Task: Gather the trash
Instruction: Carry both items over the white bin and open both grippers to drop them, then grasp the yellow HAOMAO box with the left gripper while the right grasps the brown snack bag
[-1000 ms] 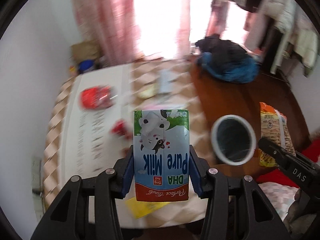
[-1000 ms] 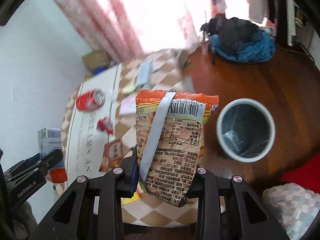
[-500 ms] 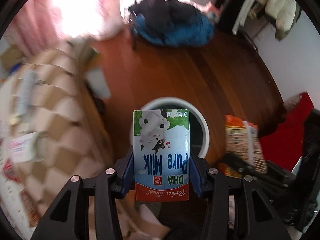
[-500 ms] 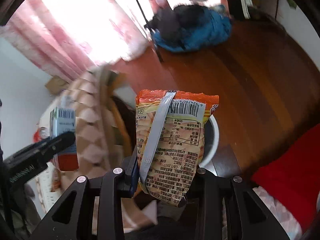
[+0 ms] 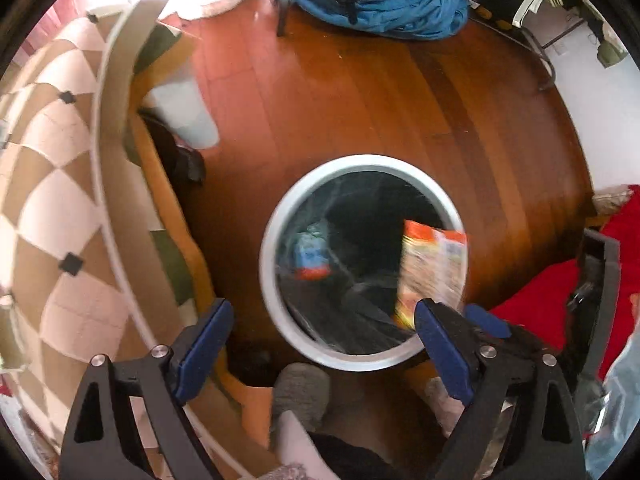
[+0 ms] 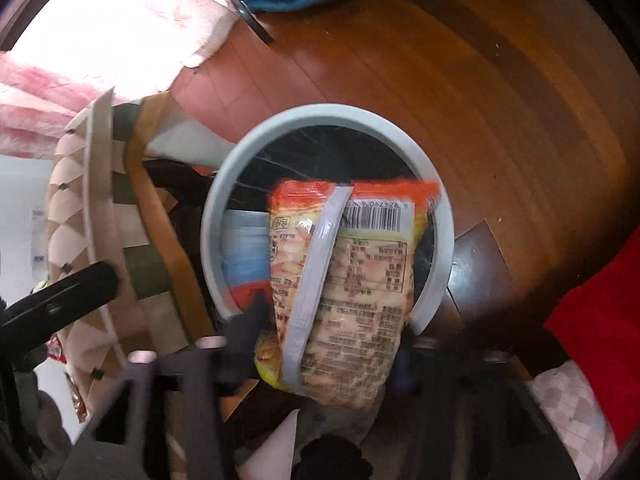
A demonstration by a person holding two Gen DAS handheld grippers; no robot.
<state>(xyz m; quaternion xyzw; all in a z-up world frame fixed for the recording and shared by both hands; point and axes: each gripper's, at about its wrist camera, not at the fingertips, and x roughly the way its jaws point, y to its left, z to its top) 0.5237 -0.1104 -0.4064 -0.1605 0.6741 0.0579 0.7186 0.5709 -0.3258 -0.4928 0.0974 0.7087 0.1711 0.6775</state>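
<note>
Checked beige-and-white cloth covers the table edge [image 5: 52, 208] at your far left in the left wrist view; the wooden floor [image 5: 360, 92] lies beyond it. Your left gripper [image 5: 320, 344] hangs over the grey-rimmed bin [image 5: 276, 216] with its blue-padded jaws spread wide and nothing between them. The milk carton [image 5: 310, 252] lies inside the bin, on the dark liner, left of centre. To its right, the orange snack packet [image 5: 434, 268] stands above the bin's right rim. In the right wrist view, your right gripper [image 6: 320, 356] sits over the bin; motion blur hides whether its jaws are closed on the packet. A blue garment [image 5: 380, 0] lies on the floor beyond the bin.
</note>
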